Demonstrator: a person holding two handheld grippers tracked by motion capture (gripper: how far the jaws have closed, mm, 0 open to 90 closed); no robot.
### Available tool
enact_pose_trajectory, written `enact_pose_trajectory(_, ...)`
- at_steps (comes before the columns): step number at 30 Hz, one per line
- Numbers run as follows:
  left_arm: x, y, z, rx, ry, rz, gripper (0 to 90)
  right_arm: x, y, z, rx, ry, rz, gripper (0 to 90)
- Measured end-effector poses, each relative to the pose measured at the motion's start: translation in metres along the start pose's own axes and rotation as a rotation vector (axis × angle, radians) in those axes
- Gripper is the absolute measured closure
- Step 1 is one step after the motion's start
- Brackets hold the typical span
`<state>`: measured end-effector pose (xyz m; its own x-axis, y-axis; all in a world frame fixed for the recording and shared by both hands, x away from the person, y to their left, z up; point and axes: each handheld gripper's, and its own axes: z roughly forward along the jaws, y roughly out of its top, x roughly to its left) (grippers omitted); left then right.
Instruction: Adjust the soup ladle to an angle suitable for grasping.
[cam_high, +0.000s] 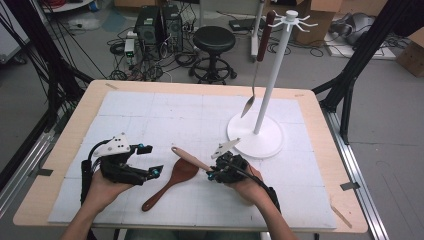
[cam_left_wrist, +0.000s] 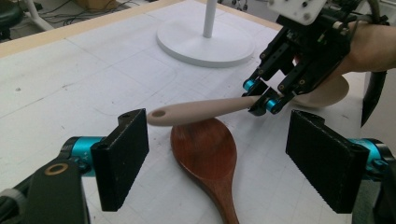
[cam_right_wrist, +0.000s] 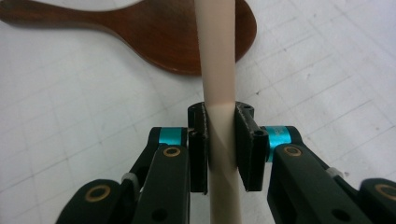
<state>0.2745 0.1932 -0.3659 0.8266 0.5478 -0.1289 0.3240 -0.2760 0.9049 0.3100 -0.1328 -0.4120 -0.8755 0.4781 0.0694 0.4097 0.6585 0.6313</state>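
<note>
A pale beige wooden spoon (cam_high: 190, 158) is held by its handle just above the white mat, and my right gripper (cam_high: 212, 172) is shut on that handle. The right gripper view has both pads pressed on the beige handle (cam_right_wrist: 217, 70), with the gripper (cam_right_wrist: 221, 149) pointing along the mat. A dark brown wooden spoon (cam_high: 175, 175) lies flat under the beige handle's free end. My left gripper (cam_high: 152, 160) is open, left of both spoons. In its own view the left gripper (cam_left_wrist: 224, 158) has wide jaws framing the dark spoon (cam_left_wrist: 205, 154) and beige handle (cam_left_wrist: 205, 110); the right gripper (cam_left_wrist: 261, 95) shows beyond.
A white utensil stand (cam_high: 255, 137) with a round base rises at the right middle of the mat. A metal spoon with a dark red handle (cam_high: 257, 70) hangs from its top hooks. Beyond the table's far edge stand a black stool (cam_high: 214, 40) and computer cases with cables.
</note>
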Motion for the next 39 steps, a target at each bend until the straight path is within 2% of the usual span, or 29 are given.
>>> enact_pose_trajectory(10,-0.002,0.005,0.006,0.009,-0.005,-0.021,23.2,0.009,0.005,-0.018,-0.103,-0.004,-0.027,77.7)
enact_pose_trajectory(22,-0.005,0.031,0.023,0.006,-0.028,-0.039,26.6,0.027,0.026,-0.031,-0.212,-0.004,-0.083,77.8)
enact_pose_trajectory(33,-0.01,0.054,0.033,-0.012,-0.042,-0.049,32.3,0.033,0.042,-0.031,-0.262,-0.014,-0.092,77.8)
enact_pose_trajectory(39,-0.009,0.055,0.036,-0.021,-0.054,-0.071,43.0,0.035,0.045,-0.03,-0.275,-0.021,-0.094,77.7)
